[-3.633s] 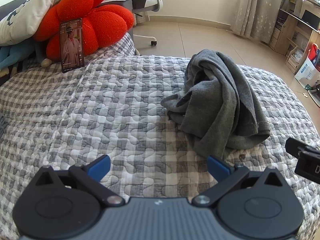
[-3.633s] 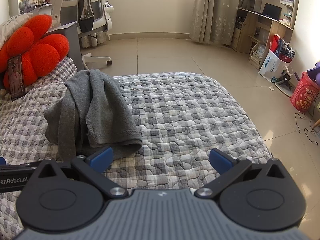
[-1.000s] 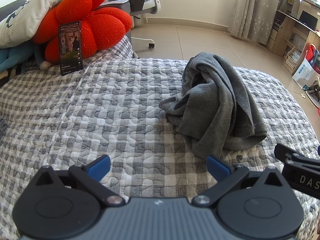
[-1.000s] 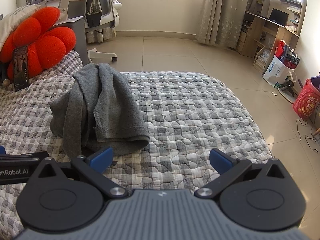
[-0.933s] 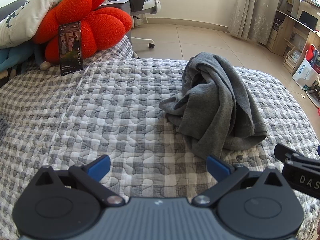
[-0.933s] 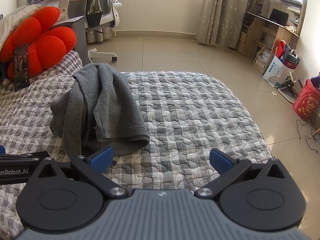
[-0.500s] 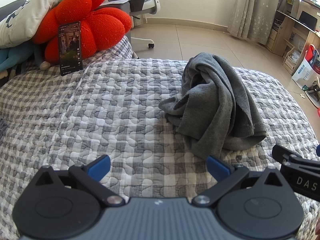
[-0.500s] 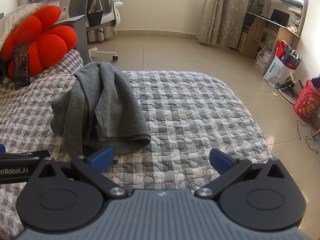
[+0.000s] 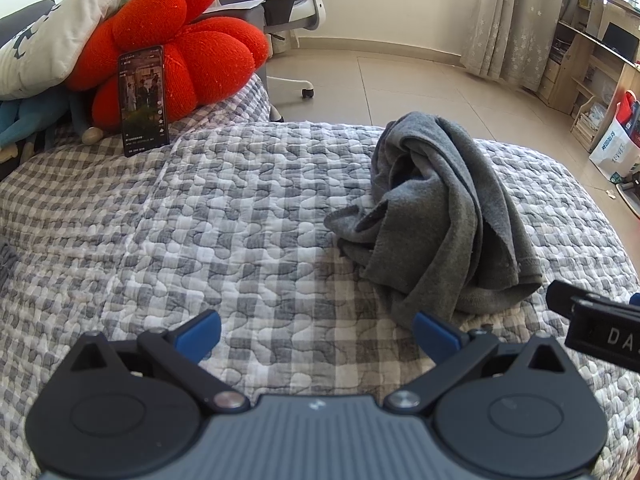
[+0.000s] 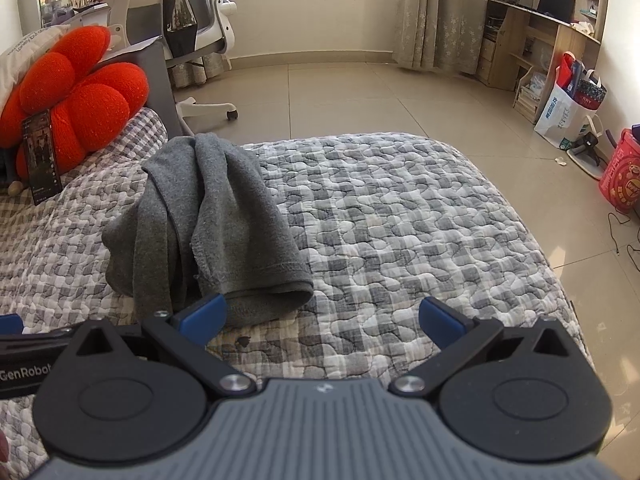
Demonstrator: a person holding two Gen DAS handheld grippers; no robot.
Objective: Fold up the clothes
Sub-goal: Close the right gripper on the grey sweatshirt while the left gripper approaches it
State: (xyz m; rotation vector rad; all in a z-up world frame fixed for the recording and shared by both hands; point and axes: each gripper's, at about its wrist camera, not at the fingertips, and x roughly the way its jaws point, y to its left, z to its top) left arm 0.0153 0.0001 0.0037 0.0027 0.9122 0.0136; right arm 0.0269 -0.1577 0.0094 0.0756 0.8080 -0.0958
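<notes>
The grey garment (image 10: 208, 224) sits crumpled on the bed (image 10: 400, 220), left of centre in the right wrist view, slightly nearer than before. The left gripper (image 9: 316, 330) and right gripper (image 10: 322, 318) remain spread wide, empty, low in frame.

Grey garment (image 9: 444, 216): soft, matt, fleecy knit cloth, stitched hem. Beneath it, quilted bedspread (image 9: 240, 240): puckered, matt checked cloth. Behind the garment, red cushion (image 9: 176, 36): coarse nubbly knit. Phone (image 9: 143, 100) leaning on that cushion: glossy screen. Floor (image 10: 360, 96) beyond the garment: smooth tile, low sheen. Left gripper (image 9: 316, 334) housing: matt black plastic, ribbed grey centre, probably rubbery; blue fingertips (image 9: 198, 331) smooth plastic.
</notes>
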